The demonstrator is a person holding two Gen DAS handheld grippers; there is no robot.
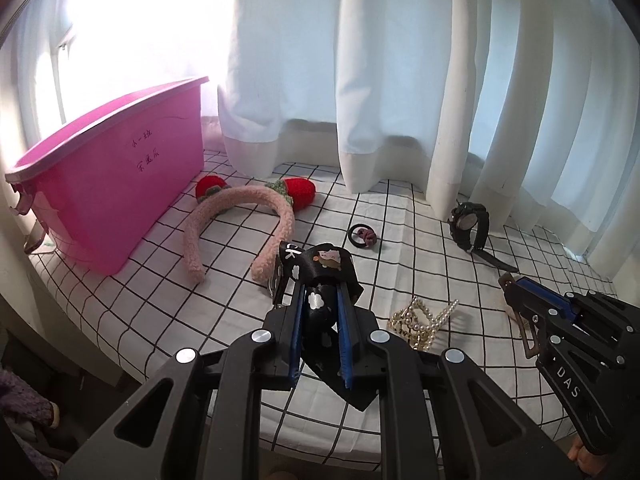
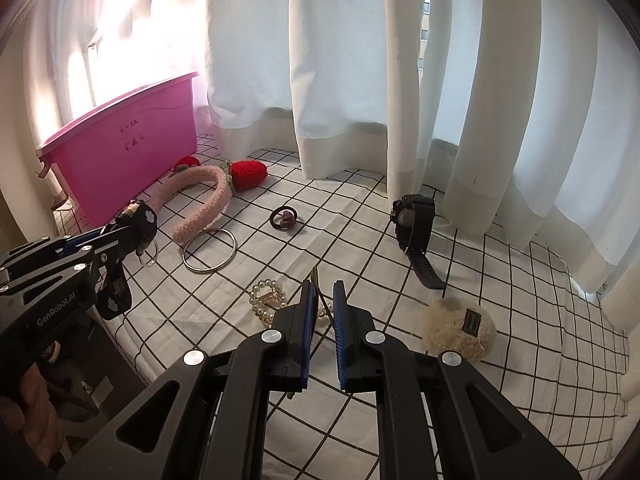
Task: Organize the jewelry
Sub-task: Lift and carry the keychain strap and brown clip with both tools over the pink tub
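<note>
Your left tongs [image 1: 320, 312] pinch the limp black printed fabric bow [image 1: 320, 268], light and floppy so grip near its knot, lifted above the checked tabletop [image 1: 400, 248] near the pink plastic bin [image 1: 112, 184]; right tongs [image 2: 322, 300] nearly closed, apparently nipping a thin clip.

Left gripper [image 1: 319, 300]: clamped on black printed fabric bow [image 1: 320, 266]
Pink plastic bin [image 1: 112, 184]: far left
Pearl-and-gold hair clip [image 1: 420, 320]: lying just right of the fingers [image 1: 295, 320]

Each black hand-held gripper [image 1: 319, 308] has blue finger pads [image 2: 307, 312] (silver screws; white "DAS", "GenRobot.AI" lettering).
</note>
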